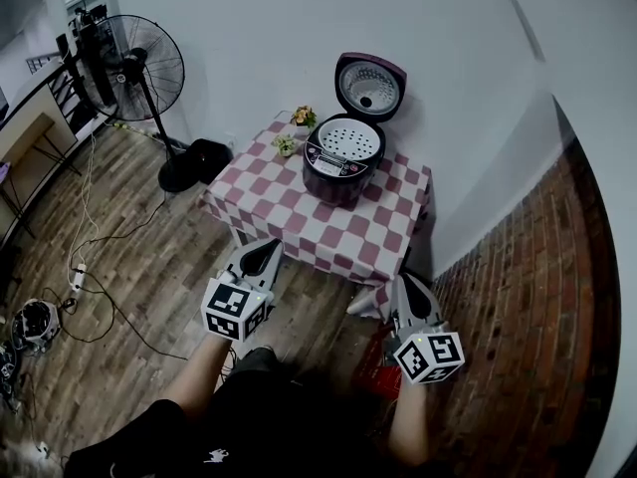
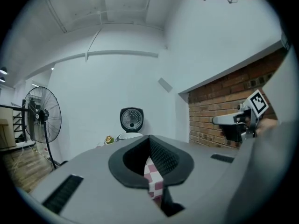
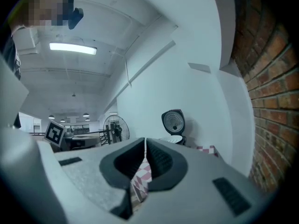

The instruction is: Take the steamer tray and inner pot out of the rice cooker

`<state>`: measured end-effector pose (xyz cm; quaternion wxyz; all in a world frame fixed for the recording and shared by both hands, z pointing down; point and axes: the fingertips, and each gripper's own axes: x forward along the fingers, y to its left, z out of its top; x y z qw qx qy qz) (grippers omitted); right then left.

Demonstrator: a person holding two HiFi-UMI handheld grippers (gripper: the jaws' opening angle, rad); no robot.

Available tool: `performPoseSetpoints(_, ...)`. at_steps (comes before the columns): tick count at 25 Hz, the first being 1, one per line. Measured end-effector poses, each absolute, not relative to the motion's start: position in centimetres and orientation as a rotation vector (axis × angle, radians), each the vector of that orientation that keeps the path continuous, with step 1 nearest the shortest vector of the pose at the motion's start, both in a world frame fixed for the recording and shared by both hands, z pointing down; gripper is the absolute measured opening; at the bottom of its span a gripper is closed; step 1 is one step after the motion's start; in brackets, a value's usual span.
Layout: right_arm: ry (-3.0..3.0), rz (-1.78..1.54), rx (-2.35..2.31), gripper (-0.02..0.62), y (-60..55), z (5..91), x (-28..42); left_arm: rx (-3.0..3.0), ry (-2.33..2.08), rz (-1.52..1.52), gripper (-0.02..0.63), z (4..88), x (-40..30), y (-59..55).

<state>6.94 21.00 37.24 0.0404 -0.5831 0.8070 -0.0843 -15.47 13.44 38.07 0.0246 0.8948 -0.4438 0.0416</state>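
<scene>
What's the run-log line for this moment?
left gripper: shut, empty | right gripper: shut, empty | rice cooker: lid open | steamer tray: seated, untouched

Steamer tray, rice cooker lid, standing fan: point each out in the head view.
steamer tray (image 1: pixel 350 142), head view, middle of its perforated face.
rice cooker lid (image 1: pixel 369 88), head view, inner face of the raised lid.
standing fan (image 1: pixel 139 63), head view, centre of its grille.

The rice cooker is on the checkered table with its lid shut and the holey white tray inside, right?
No, the lid is open, tipped up behind the rice cooker, as the head view shows. The cooker does sit on the checkered table with the holey white tray inside.
</scene>
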Motion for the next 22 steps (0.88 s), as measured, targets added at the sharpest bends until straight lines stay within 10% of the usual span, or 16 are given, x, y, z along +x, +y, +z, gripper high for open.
performPoseSetpoints(22, 2.476, -0.305, -1.851, 0.002, 15.2, 38.7, 7.5, 2.748, -1.281, 0.131, 0.003, 39.7, -14.5, 6.4)
